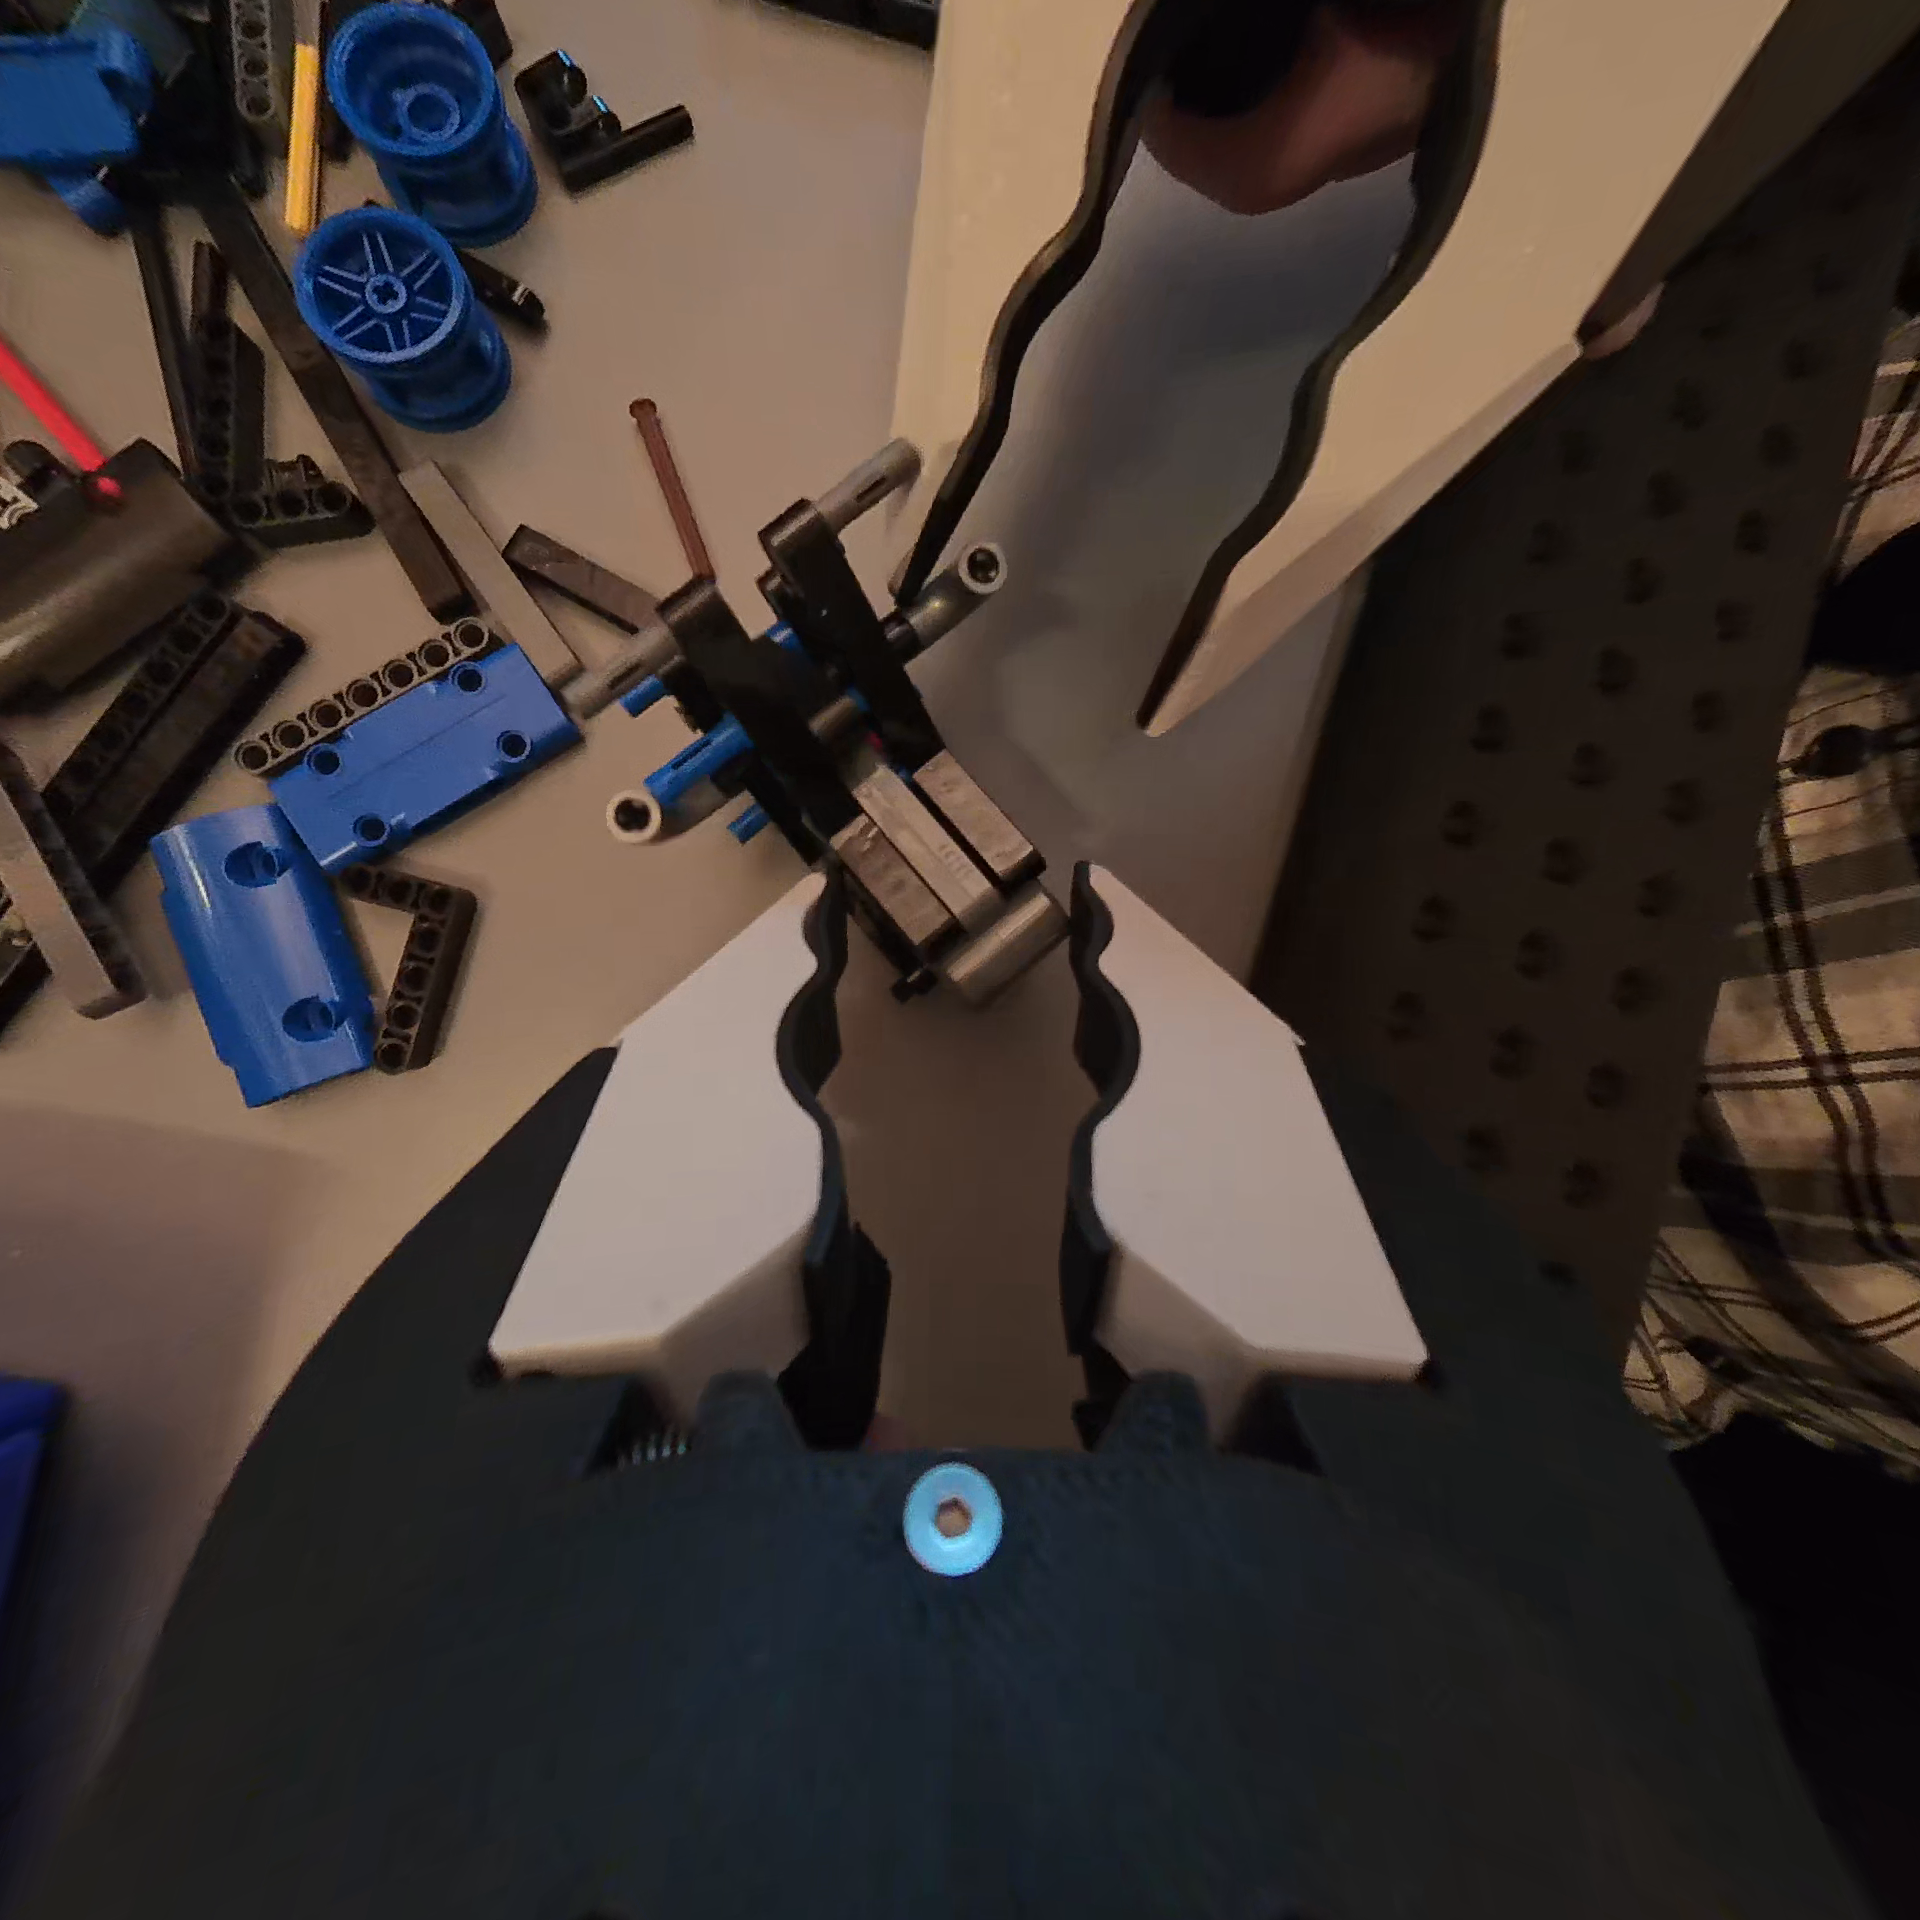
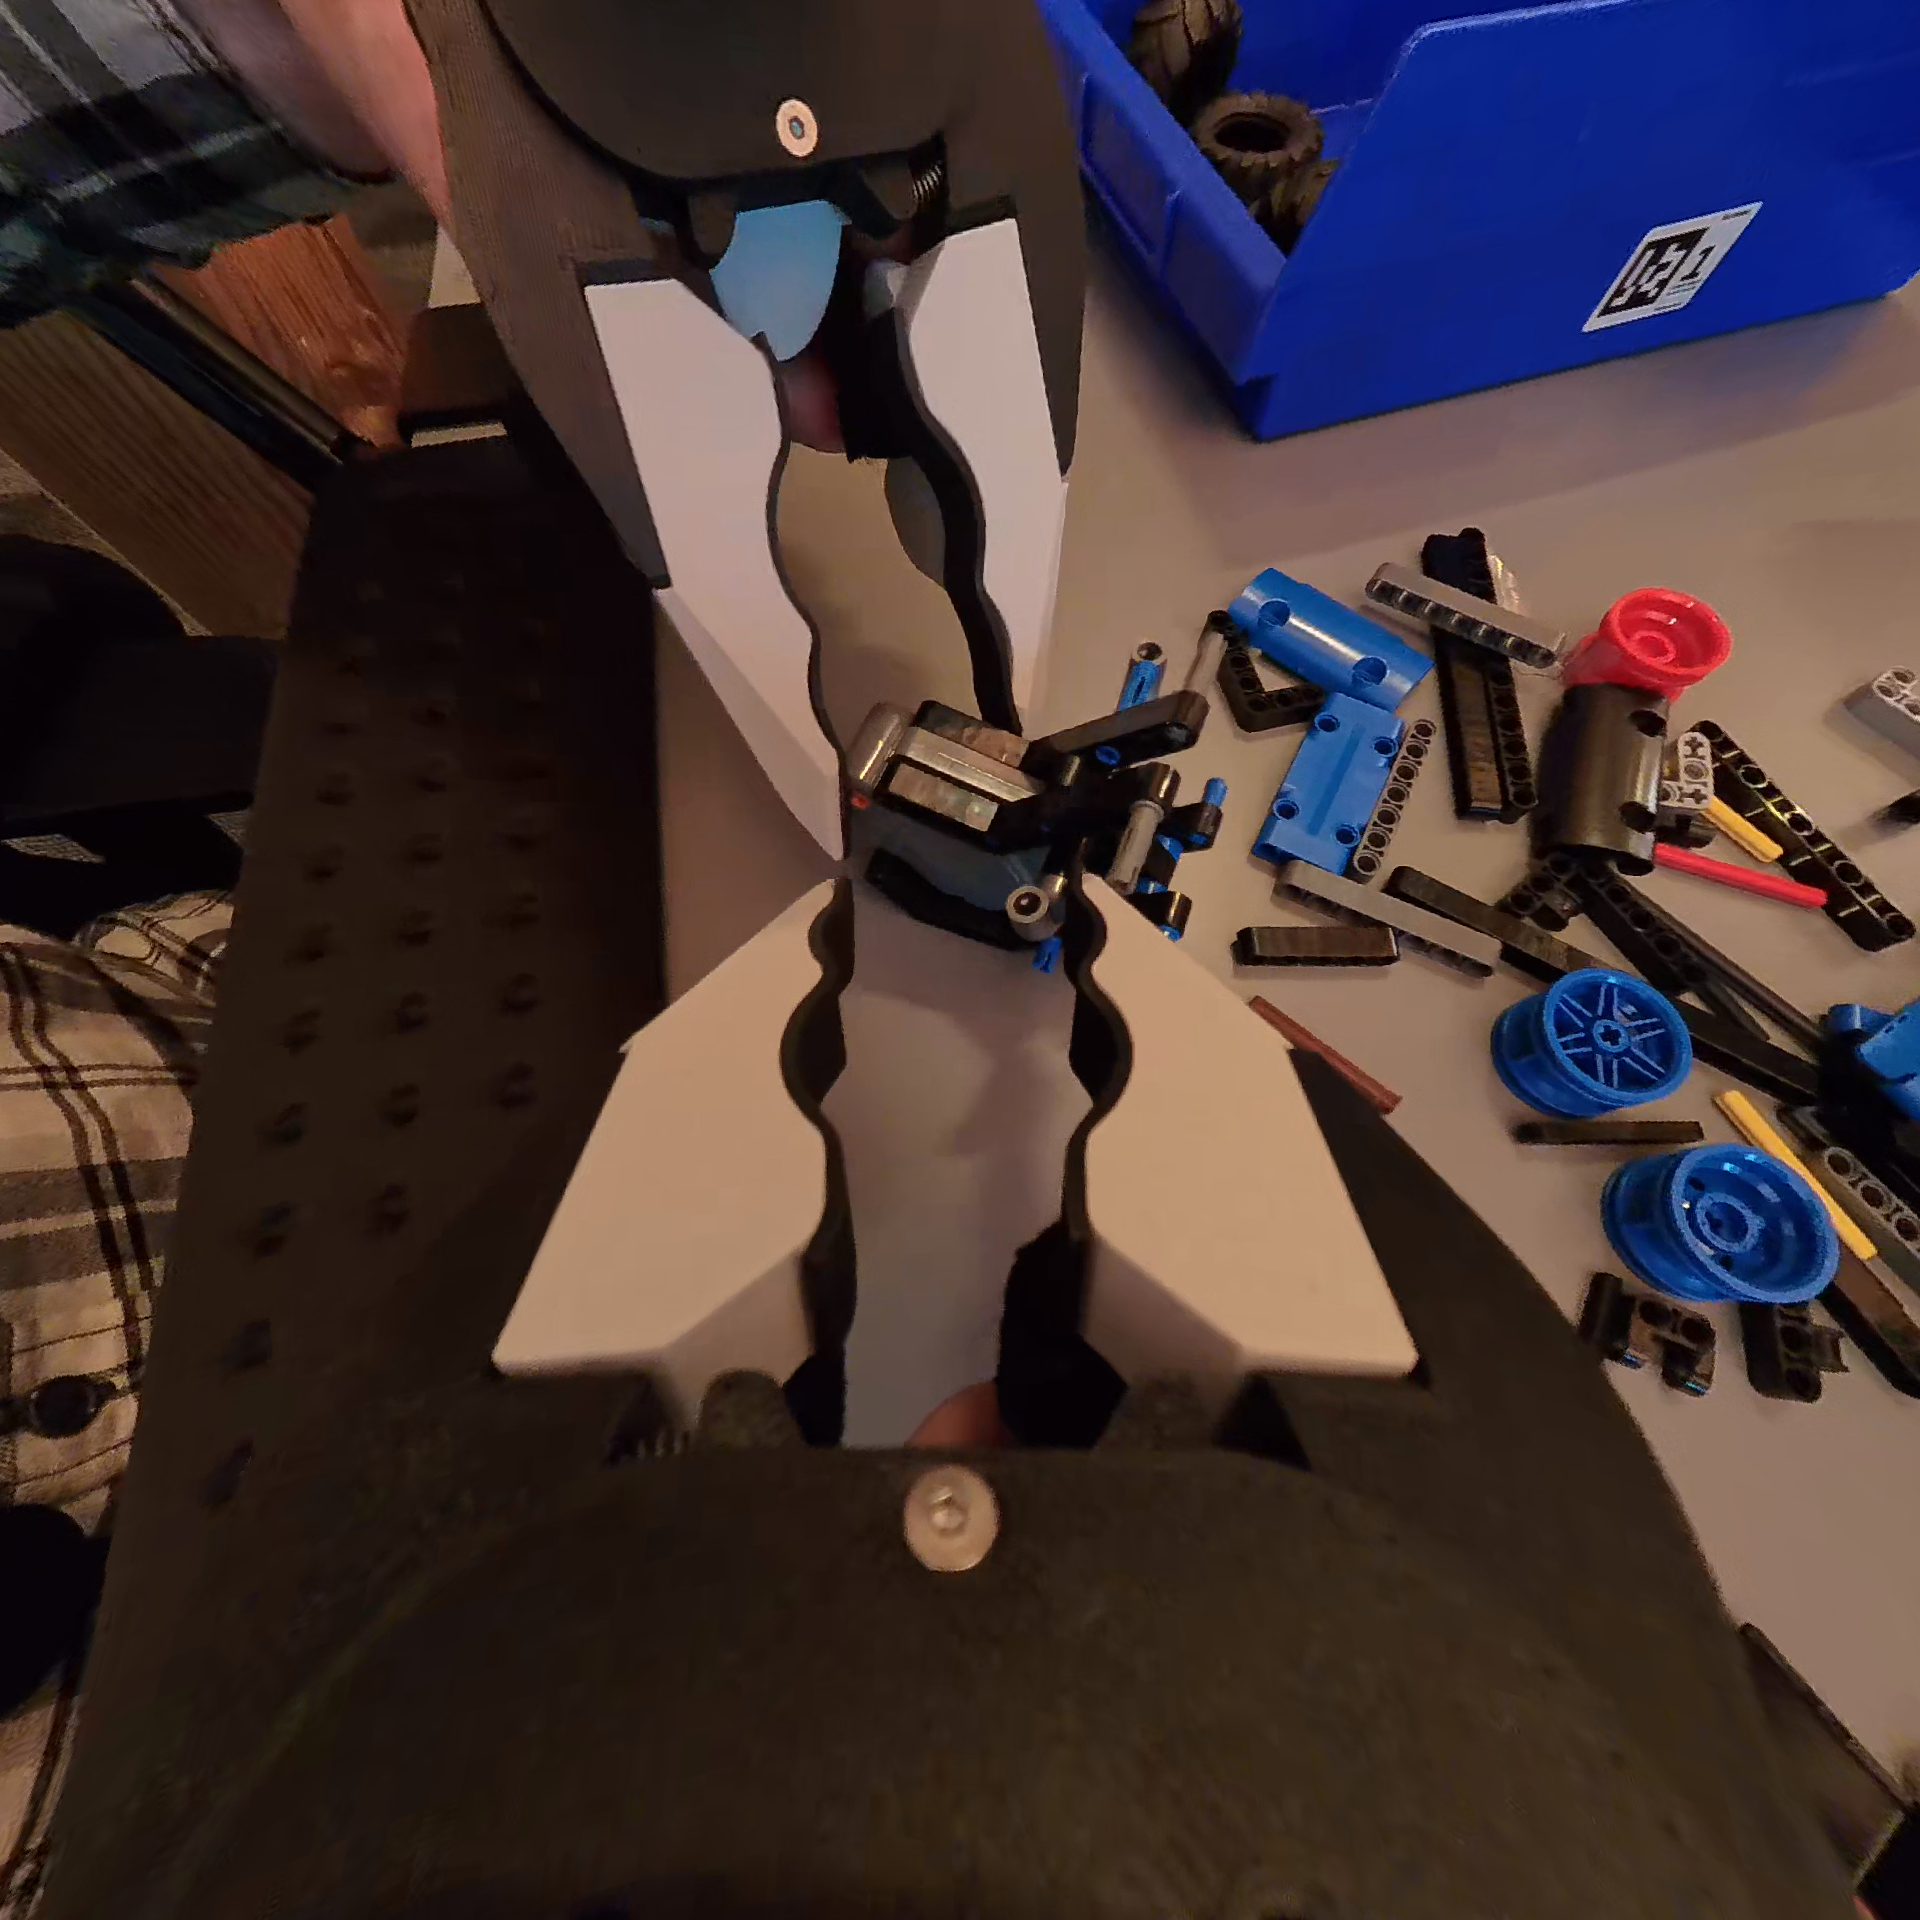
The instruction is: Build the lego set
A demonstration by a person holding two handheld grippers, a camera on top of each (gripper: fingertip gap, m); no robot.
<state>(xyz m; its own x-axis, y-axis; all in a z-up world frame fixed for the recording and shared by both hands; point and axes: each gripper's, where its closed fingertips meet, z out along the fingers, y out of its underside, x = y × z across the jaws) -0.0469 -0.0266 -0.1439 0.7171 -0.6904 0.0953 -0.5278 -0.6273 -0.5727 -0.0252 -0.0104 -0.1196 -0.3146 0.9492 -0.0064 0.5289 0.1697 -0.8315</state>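
A small assembly [image 1: 831,717] of black, grey and blue lego parts is held just above the pale table [image 1: 727,312]. My left gripper [image 1: 958,894] is shut on its grey and black block end. My right gripper [image 1: 1023,660] comes in from the top of the left wrist view. It is open: one fingertip [image 1: 906,597] touches a grey elbow connector [image 1: 961,584], the other stands apart. In the right wrist view, my right gripper [image 2: 961,894] straddles the assembly [image 2: 966,810]. The left gripper [image 2: 925,779] grips it from above.
Loose parts lie on the table: blue wheels [image 2: 1590,1039] [image 1: 400,312], blue panels [image 1: 416,748] [image 2: 1335,774], black beams [image 2: 1475,707], a red part [image 2: 1652,634]. A blue bin [image 2: 1558,260] holds black tyres. A dark perforated surface [image 1: 1507,831] and plaid cloth [image 1: 1818,987] lie past the table edge.
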